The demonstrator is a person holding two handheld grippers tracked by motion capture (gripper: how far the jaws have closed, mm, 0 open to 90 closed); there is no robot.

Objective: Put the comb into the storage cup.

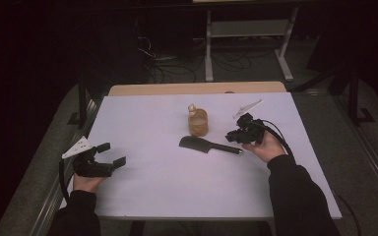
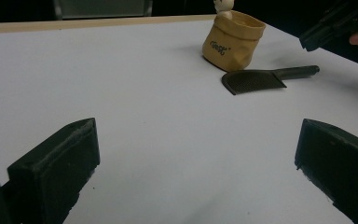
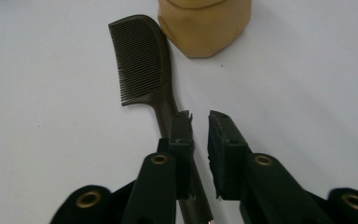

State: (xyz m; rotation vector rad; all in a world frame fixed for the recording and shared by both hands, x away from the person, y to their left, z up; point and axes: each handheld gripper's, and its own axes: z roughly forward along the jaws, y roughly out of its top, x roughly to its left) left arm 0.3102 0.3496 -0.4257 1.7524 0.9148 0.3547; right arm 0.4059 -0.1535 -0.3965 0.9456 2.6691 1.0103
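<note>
A dark comb [image 1: 206, 144] lies on the white tabletop [image 1: 152, 182], teeth end to the left, handle to the right. Just behind it stands a small tan paper bag [image 1: 198, 123] with a pale object [image 1: 192, 108] sticking out of its top. My right gripper [image 1: 232, 137] hovers at the comb's handle end. In the right gripper view its jaws [image 3: 199, 116] are nearly together with nothing between them, and the comb [image 3: 140, 60] handle runs beneath the left jaw. My left gripper [image 1: 112, 154] rests wide open at the table's left; its view looks across to the comb [image 2: 256, 80] and bag [image 2: 233, 42].
A wooden strip [image 1: 197, 88] borders the table's far edge. Beyond it on the dark floor are cables [image 1: 177, 64] and the white legs of another desk [image 1: 209, 54]. The right gripper [image 2: 335, 23] shows at the top right of the left gripper view.
</note>
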